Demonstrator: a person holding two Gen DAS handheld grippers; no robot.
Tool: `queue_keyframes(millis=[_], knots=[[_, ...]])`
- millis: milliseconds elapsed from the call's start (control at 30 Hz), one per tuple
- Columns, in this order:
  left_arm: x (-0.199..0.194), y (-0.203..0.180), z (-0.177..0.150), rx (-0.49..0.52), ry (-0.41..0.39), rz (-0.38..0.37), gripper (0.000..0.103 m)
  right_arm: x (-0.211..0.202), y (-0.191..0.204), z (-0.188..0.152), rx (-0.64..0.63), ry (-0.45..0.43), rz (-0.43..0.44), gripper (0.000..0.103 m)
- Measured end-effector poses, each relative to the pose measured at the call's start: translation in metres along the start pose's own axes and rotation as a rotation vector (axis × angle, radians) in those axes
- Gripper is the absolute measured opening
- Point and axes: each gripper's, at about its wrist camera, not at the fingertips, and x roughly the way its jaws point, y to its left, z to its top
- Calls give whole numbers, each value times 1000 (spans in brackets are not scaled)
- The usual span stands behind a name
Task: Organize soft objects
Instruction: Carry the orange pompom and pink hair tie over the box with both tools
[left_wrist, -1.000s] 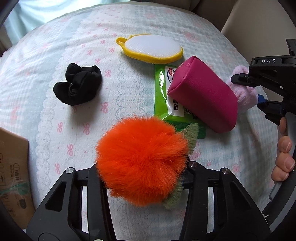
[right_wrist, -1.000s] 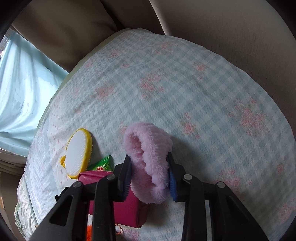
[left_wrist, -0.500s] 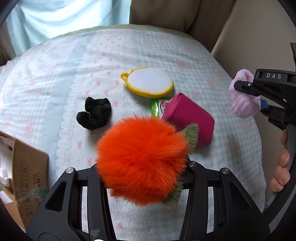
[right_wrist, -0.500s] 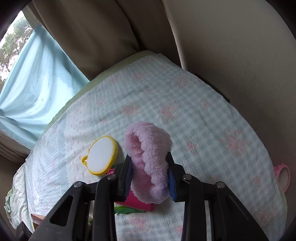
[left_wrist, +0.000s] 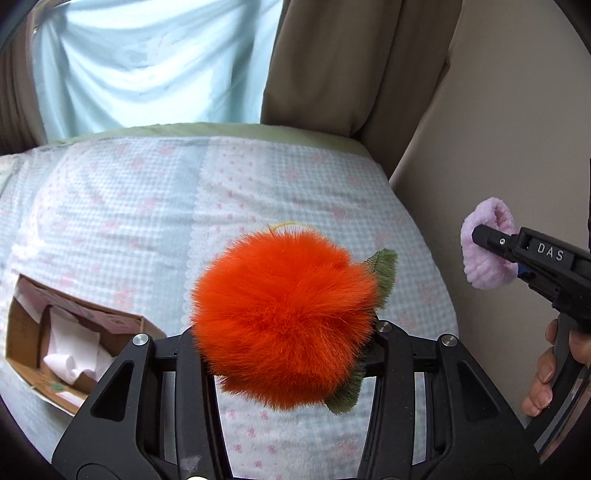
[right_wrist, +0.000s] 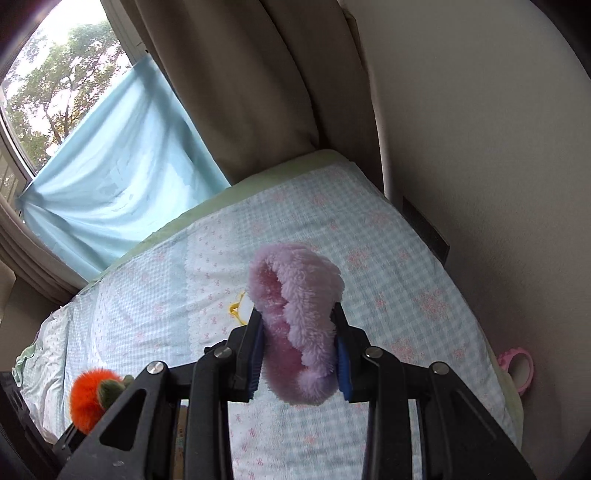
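**Left wrist view: both tongs loaded, held above the bed**

Left wrist view shows the left gripper (left_wrist: 286, 332) clamped on a fluffy orange pompom (left_wrist: 284, 317) with green leaf trim (left_wrist: 384, 269); the fur bulges out over both black fingers and hides their tips. A thin yellow loop (left_wrist: 286, 224) peeks out just above the top of the fur. The pompom hangs in the air above the bed cover (left_wrist: 122, 206), a pale blue gingham quilt with pink bows and a white lace seam. Down to the left, an open cardboard box (left_wrist: 74, 347) holding pale pink and white soft material sits against the bed's near edge.

To the right in the same view, the right gripper (left_wrist: 491, 254), marked DAS, pinches a lilac plush scrunchie (left_wrist: 484, 266), held off the bed's right side against the beige wall (left_wrist: 498, 110). The person's right hand (left_wrist: 550, 365) wraps the handle below.

The right wrist view confirms this: the right gripper (right_wrist: 299, 343) squeezes the lilac plush scrunchie (right_wrist: 295, 325) between blue-padded fingers (right_wrist: 341, 363), its pinker inside facing left. A bit of yellow edge (right_wrist: 236, 308) shows on the quilt just left of it. The orange pompom (right_wrist: 90, 395) appears at lower left, and a pink ring-shaped object (right_wrist: 517, 369) lies at the bed's right edge. Behind the bed hang a light blue sheet (right_wrist: 110, 177) and tan curtains (right_wrist: 251, 85).
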Motion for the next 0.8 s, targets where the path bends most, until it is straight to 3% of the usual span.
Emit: queue_keyframes(millis=[200, 367, 567, 800], knots=[[-78, 33, 24, -19, -46, 29, 40, -58, 46, 2, -102, -5, 67, 30], [-125, 73, 30, -58, -61, 52, 40, -79, 99, -16, -210, 35, 160, 30], [-147, 134, 30, -66, -38, 116, 40, -79, 171, -59, -302, 93, 246, 30], [-153, 228, 21, -64, 36, 126, 40, -49, 241, -116, -261, 180, 290, 30]])
